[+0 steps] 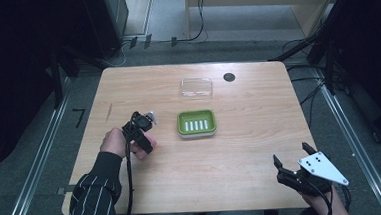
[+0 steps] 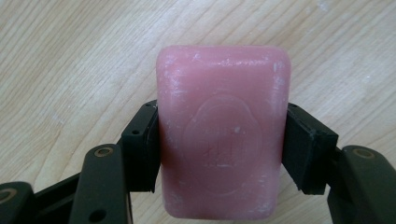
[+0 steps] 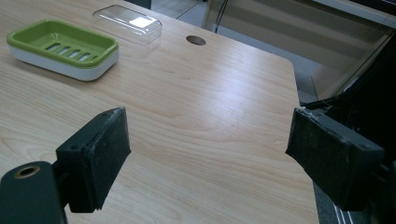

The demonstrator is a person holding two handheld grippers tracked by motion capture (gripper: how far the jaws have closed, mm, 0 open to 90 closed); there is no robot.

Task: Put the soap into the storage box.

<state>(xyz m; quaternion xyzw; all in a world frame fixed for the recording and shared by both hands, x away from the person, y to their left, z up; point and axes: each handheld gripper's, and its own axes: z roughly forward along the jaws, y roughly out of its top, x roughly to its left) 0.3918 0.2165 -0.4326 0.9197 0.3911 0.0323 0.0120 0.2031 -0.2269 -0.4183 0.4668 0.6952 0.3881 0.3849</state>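
Wood table (image 1: 241, 149), green dish (image 1: 196, 122), clear lid (image 1: 196, 87) behind

- The left tool (image 1: 147, 121) is black, built of jointed bars, with a small pale metal part at its far end.
- In the left gripper view its bars carry round brass-coloured rivets, and each square black pad block has small screw holes in its side.
- A black cable trails from it along the left sleeve (image 1: 96, 193), which is dark with thin white stripes.
- The right tool (image 1: 292, 157) is black too, topped by a grey three-cornered plate (image 1: 322, 168) with small dark holes.
- In the right gripper view its pads (image 3: 109, 144) are thick, matt black and worn pale at the edges.
- A black cable leaves the right tool as well.
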